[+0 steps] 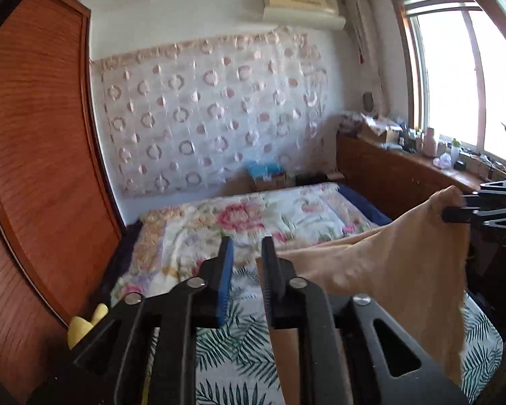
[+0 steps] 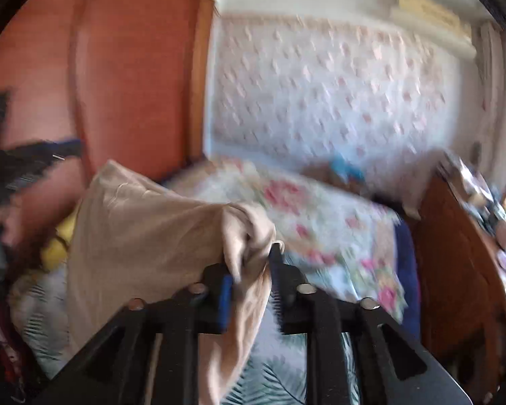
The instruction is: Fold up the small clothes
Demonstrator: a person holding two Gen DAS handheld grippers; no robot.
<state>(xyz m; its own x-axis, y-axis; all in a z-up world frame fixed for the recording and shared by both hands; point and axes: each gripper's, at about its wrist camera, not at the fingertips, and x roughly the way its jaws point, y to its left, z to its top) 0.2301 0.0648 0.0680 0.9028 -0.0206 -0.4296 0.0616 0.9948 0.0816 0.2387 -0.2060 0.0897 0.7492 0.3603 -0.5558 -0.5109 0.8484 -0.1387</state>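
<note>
Basically, a thin beige garment (image 1: 398,270) is held up over the bed (image 1: 239,222), right of frame. The right tongs (image 2: 249,270) are clamped on a corner; the left tongs (image 1: 248,263) are parted, cloth draped on one finger. Soft, floppy stuff, best gripped at edges.

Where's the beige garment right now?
The beige garment hangs in the air above the bed, one end in the right tool; in the left wrist view it drapes beside the left tool, whose fingers are apart.
</note>
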